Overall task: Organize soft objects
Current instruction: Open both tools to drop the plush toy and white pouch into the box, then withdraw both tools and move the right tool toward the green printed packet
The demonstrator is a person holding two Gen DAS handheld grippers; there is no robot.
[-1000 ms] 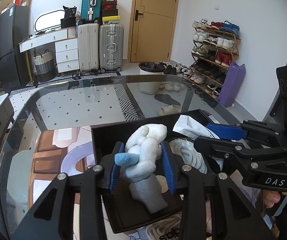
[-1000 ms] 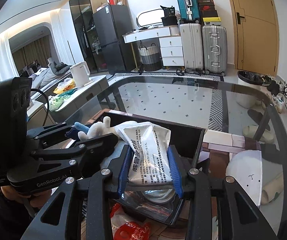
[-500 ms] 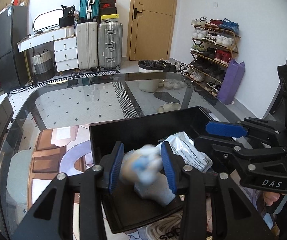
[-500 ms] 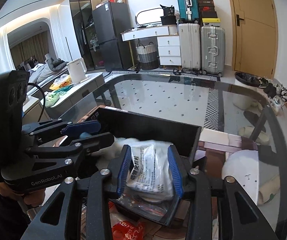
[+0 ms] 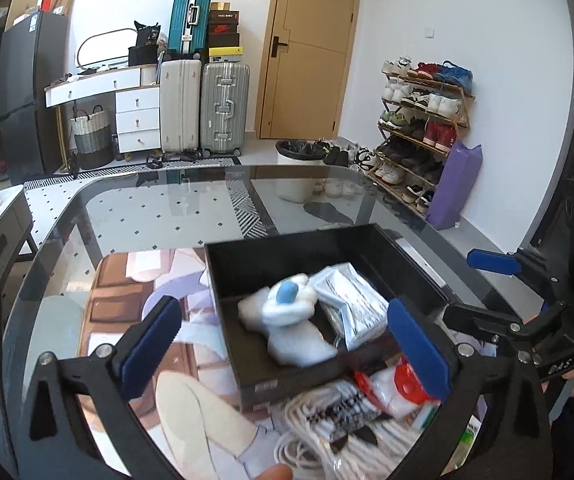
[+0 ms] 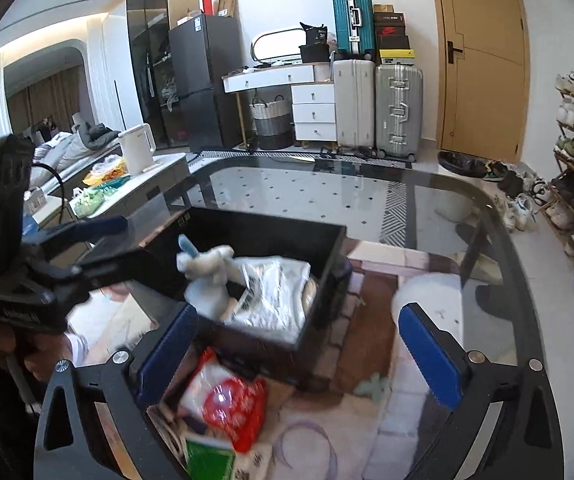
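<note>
Both grippers' jaws gape empty; the plush toy (image 5: 287, 320) at the black box's (image 5: 327, 240) six-o'clock wall could topple out if nudged.

Beyond the glass table (image 5: 135, 216): suitcases (image 5: 203, 108), a wooden door (image 5: 307, 52), and a shoe rack (image 5: 423, 120).

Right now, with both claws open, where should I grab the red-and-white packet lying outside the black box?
Take the red-and-white packet across its narrow upper end, coming from above with the right claw; that end points toward the black box and looks free of the pile.
</note>
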